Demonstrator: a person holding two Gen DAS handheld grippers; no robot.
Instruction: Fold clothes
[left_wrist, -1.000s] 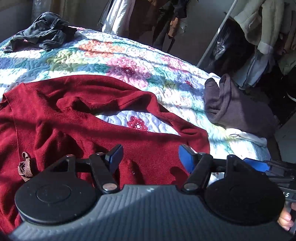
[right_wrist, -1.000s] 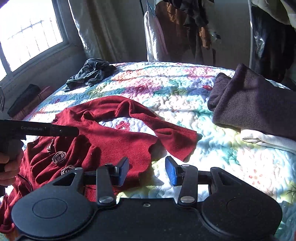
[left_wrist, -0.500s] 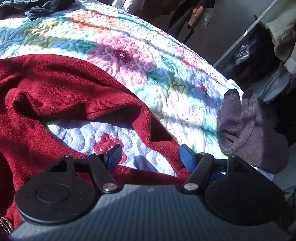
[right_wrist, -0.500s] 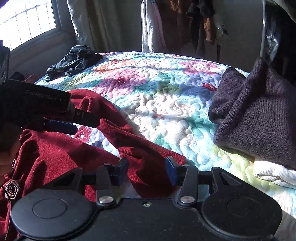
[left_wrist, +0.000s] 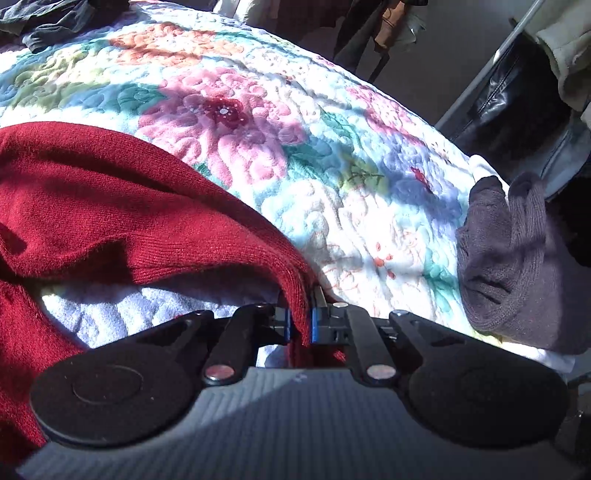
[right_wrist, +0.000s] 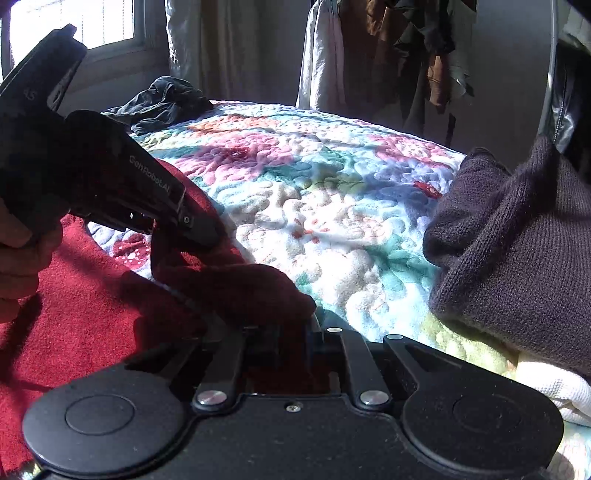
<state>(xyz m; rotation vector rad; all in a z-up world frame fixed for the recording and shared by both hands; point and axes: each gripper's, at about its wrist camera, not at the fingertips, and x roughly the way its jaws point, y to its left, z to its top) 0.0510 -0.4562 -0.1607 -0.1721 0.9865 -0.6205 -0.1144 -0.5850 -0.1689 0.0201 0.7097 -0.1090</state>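
With both of your tools clamped on one sleeve, the step in hand looks like carrying that sleeve across the body of the dark red knitted sweater (left_wrist: 110, 206), which lies spread on the bed's floral quilted cover (left_wrist: 332, 155) to the left of and under both tools. Lift only enough for the sleeve to clear the quilt, and move the two tools together so the cloth between them stays flat; pulling them apart would likely stretch the knit or drag the body out of shape. Aim for the sleeve to land straight across the chest before you let go.

Ahead and to the right of each tool sits a folded dark grey-brown knit garment (right_wrist: 517, 251) on something white; keep the sleeve's swing away from it. A crumpled dark grey garment (right_wrist: 162, 103) lies far ahead to the left, well apart.

Your left gripper (left_wrist: 300, 325) is clenched on a ridge of the red sleeve, cloth pinched upright between the blue pads. Your right gripper (right_wrist: 291, 343) is closed on the sleeve's end, in shadow, just beside the left tool.

White lettering on the left tool's body reads "GenRobot.AI" (right_wrist: 149, 173); near its rear, two characters, perhaps "AS", are too dim to confirm.
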